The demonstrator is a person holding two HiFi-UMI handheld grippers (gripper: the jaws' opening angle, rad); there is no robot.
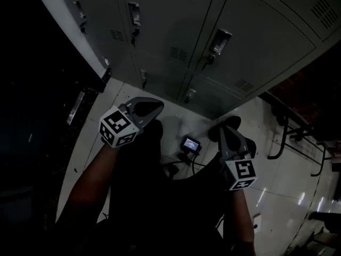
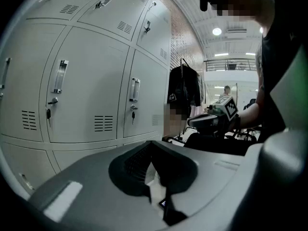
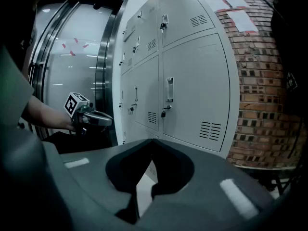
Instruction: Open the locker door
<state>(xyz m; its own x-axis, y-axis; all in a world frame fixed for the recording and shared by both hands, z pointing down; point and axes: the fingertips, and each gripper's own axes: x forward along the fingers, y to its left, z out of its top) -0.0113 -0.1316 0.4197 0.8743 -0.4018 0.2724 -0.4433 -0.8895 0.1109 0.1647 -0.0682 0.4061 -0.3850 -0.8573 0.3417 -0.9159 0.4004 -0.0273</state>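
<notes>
A bank of grey lockers (image 1: 176,31) stands ahead, every door closed, each with a recessed handle (image 1: 219,40) and a key lock under it. My left gripper (image 1: 153,107) hangs shut and empty in front of the lower lockers, apart from them. My right gripper (image 1: 230,123) is also shut with nothing in it, lower right of the left one. In the left gripper view the jaws (image 2: 153,143) meet before a closed door (image 2: 91,71). Seen from the right gripper (image 3: 151,141), its closed jaws face a door (image 3: 192,95) with a handle (image 3: 169,89).
On the tiled floor between my arms lies a small device with a lit screen (image 1: 192,144) and cables. A metal chair frame (image 1: 282,137) stands at the right. A brick wall (image 3: 260,81) borders the lockers, and a dark coat (image 2: 185,88) hangs beyond them.
</notes>
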